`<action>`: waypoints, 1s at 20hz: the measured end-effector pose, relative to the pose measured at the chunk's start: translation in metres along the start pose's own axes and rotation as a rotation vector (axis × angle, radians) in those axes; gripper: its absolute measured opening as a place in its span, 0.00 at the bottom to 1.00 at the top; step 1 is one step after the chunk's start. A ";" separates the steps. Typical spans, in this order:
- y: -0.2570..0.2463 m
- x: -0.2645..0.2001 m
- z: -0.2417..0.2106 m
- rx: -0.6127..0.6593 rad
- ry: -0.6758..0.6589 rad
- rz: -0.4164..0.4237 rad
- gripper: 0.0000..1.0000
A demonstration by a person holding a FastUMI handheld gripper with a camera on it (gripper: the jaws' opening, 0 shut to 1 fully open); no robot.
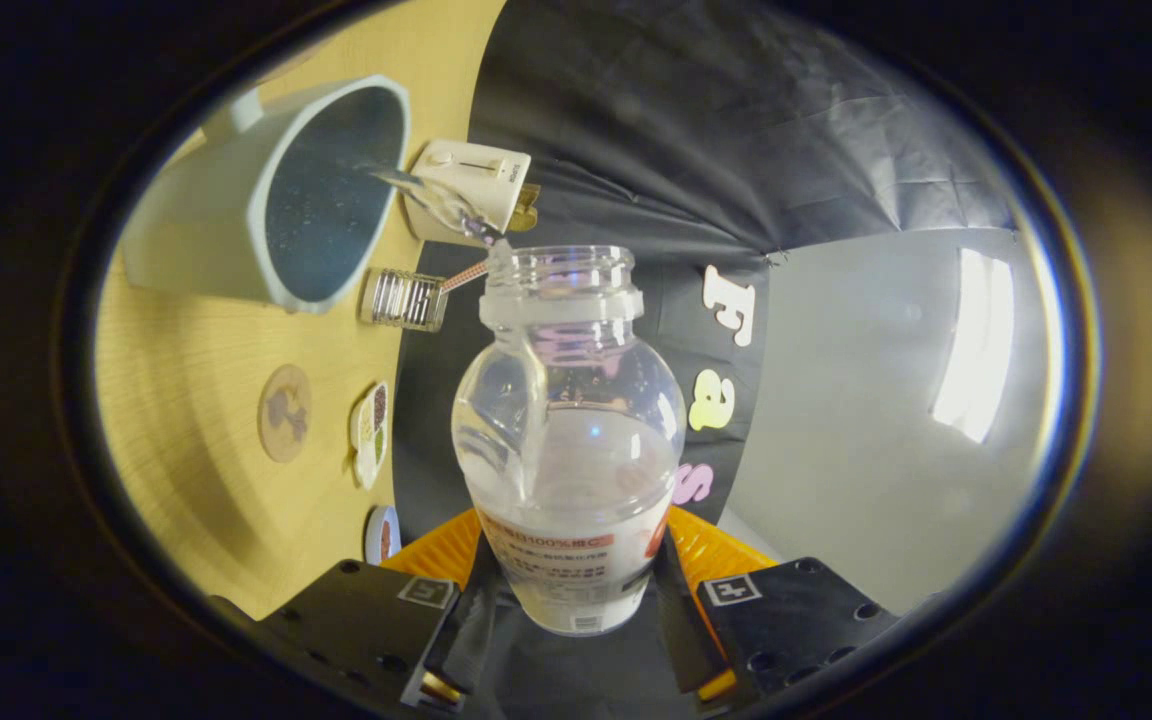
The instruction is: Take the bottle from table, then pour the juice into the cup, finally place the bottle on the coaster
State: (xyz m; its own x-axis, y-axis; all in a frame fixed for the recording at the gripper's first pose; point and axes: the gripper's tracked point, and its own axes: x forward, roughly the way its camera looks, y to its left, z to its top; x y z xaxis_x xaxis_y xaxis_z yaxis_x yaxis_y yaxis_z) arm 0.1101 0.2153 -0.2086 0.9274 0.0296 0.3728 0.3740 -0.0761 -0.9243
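My gripper (571, 600) is shut on a clear plastic bottle (568, 440), one finger pressing each side of its labelled lower body. The view is rolled about a quarter turn, so the bottle is tipped sideways over the wooden table (206, 470). Clear liquid (436, 200) streams from the open mouth into a pale grey-blue cup (281, 195) with a dark inside. A round brown coaster (284, 412) lies flat on the table, apart from the cup and nearer my fingers.
A white box-like device (471, 185) and a small ribbed glass jar (404, 298) stand by the booth wall beside the cup. Two more small round flat pieces (370, 432) lie along the wall edge near the coaster.
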 end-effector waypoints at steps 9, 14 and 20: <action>-0.008 0.004 0.005 -0.020 -0.009 -0.009 0.75; -0.014 0.010 0.007 -0.032 -0.015 -0.017 0.75; -0.021 0.015 0.010 -0.051 -0.021 -0.037 0.75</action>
State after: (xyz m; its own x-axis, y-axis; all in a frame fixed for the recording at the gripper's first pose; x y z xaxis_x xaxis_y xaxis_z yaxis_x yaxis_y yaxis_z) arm 0.1157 0.2272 -0.1841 0.9130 0.0544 0.4043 0.4079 -0.1253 -0.9044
